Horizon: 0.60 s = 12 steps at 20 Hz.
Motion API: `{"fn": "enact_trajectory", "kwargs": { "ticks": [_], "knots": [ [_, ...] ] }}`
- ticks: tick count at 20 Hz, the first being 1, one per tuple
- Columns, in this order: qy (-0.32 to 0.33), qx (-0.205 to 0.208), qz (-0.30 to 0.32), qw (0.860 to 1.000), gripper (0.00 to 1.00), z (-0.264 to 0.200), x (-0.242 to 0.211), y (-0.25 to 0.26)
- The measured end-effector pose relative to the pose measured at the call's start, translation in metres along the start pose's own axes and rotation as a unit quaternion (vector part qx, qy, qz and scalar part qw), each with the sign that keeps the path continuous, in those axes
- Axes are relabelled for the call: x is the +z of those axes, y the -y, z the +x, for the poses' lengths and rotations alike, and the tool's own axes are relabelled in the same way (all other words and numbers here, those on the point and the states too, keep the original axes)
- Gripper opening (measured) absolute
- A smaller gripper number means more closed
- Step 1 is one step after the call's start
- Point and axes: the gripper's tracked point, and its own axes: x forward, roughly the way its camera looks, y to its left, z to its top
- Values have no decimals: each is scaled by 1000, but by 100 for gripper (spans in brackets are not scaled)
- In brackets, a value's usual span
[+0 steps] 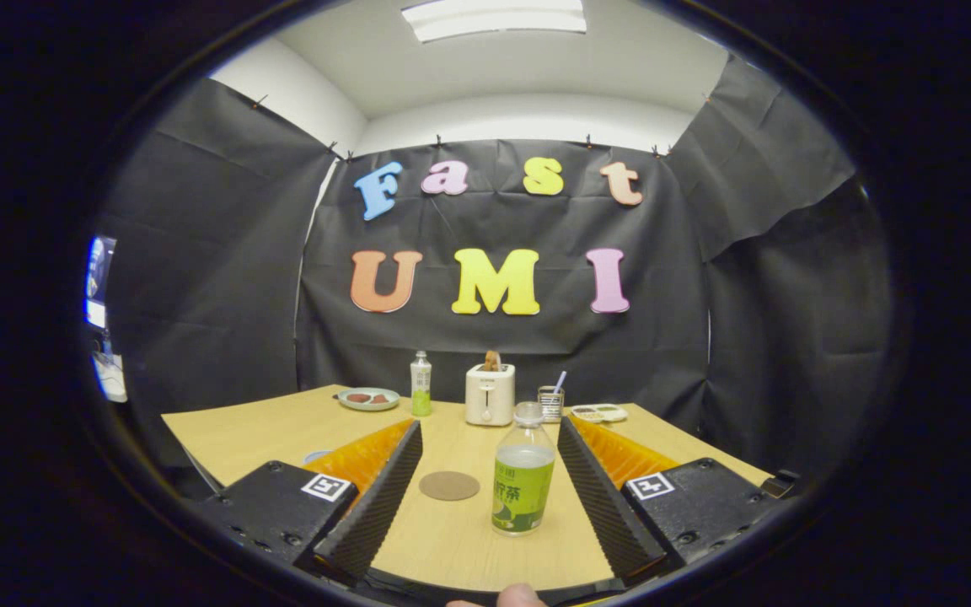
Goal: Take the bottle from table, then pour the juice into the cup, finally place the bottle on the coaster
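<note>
Looks like a makeshift recording booth in some lab or office, with black cloth [224, 253] pinned up around a wooden table [266, 426], a ceiling light panel [494, 17] overhead and a toaster [490, 394] along the table's far edge.

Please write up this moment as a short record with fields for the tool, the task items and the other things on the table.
tool: tool open, fingers wide apart, touching nothing
bottle: clear plastic bottle with green label upright between the fingers, nearer the right one
coaster: round brown coaster flat on the table, left of that bottle
table: light wooden table
far end: second small bottle, white toaster, plate with food
</note>
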Motion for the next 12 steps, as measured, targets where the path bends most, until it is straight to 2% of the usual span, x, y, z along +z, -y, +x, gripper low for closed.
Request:
{"fn": "enact_trajectory", "kwargs": {
  "ticks": [8,12],
  "knots": [
    [-21,6,15,1000,100,13,-10,8],
    [-44,-2,7,999,100,31,-32,18]
  ]
}}
